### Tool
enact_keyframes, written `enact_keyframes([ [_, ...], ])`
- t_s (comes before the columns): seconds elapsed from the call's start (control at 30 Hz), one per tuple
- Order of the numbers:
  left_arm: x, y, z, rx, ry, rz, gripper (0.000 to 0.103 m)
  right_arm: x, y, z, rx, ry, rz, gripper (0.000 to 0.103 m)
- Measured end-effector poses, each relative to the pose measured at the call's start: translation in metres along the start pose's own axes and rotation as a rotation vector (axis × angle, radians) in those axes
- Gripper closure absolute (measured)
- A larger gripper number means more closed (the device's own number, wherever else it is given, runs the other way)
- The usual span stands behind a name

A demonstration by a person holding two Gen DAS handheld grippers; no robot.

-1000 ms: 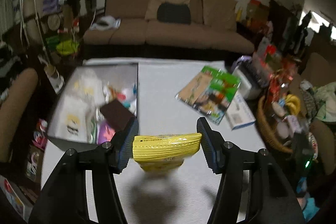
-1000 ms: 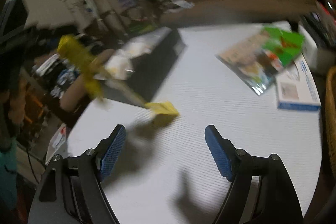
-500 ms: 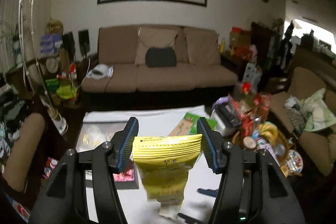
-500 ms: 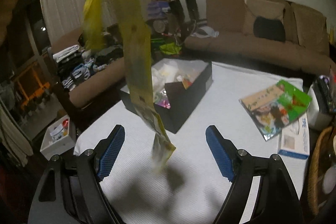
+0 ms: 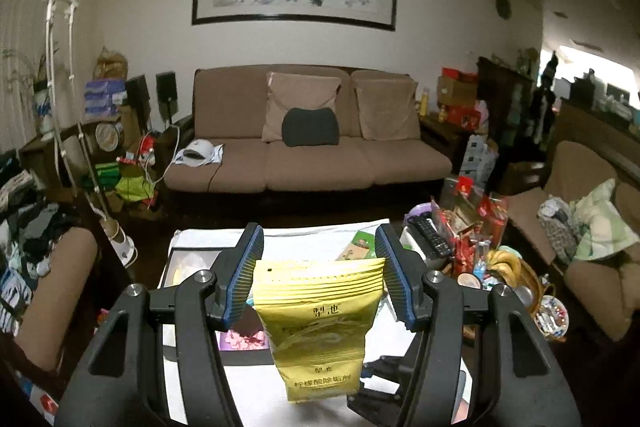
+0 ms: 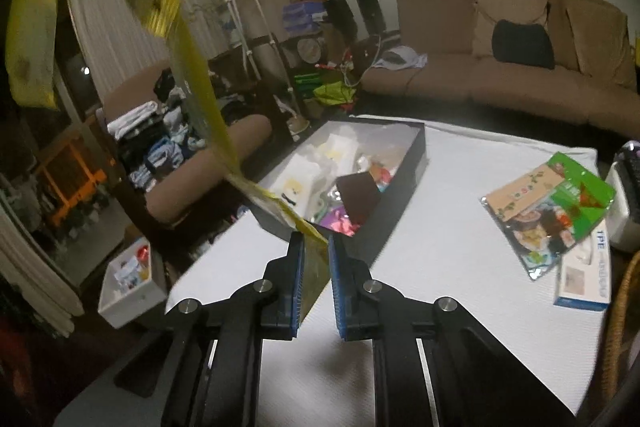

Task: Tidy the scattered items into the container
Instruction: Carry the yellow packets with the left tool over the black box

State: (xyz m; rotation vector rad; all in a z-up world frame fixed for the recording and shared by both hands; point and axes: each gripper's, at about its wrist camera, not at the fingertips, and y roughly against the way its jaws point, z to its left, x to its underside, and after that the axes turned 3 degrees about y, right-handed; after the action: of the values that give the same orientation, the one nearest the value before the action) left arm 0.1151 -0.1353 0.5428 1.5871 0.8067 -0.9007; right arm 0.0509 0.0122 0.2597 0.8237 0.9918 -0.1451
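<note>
The black box already holds several items; a green snack packet and a blue-and-white carton lie loose on the tabletop. Both sets of jaws are clamped on the yellow sachet strip, the left gripper at its top, the right gripper at its bottom; it is not yet boxed.

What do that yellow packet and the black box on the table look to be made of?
Yellow packet: probably thin plastic film, glossy; it has a ribbed sealed top and hangs limp. Black box: likely matte cardboard, with thin, stiff, straight walls.
</note>
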Motion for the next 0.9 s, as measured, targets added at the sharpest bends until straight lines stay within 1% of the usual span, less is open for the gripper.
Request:
enact_keyframes([
  [0.07,-0.001,-0.006,0.013,-0.008,0.011,0.009,0.048,-0.006,-0.011,0.002,-0.023,-0.023,0.006,0.091],
  [0.13,-0.004,-0.013,0.03,-0.024,0.021,0.017,0.048,-0.013,-0.027,0.008,-0.021,-0.022,0.016,0.091],
  [0.33,-0.016,-0.047,0.08,-0.075,0.046,0.037,0.048,-0.048,-0.091,0.023,-0.07,-0.043,0.071,0.091],
  [0.5,-0.016,-0.097,0.136,-0.121,0.084,0.064,0.048,-0.071,-0.159,0.027,-0.143,-0.116,0.096,0.091],
  [0.6,-0.008,-0.132,0.172,-0.138,0.119,0.082,0.048,-0.076,-0.209,0.027,-0.17,-0.162,0.132,0.091],
  [0.7,0.007,-0.167,0.207,-0.14,0.174,0.108,0.048,-0.073,-0.25,0.016,-0.176,-0.205,0.168,0.091],
  [0.8,0.029,-0.202,0.235,-0.139,0.215,0.14,0.048,-0.067,-0.291,0.003,-0.138,-0.236,0.214,0.09],
  [0.9,0.062,-0.242,0.26,-0.145,0.258,0.196,0.048,-0.06,-0.314,-0.01,-0.048,-0.214,0.257,0.088],
])
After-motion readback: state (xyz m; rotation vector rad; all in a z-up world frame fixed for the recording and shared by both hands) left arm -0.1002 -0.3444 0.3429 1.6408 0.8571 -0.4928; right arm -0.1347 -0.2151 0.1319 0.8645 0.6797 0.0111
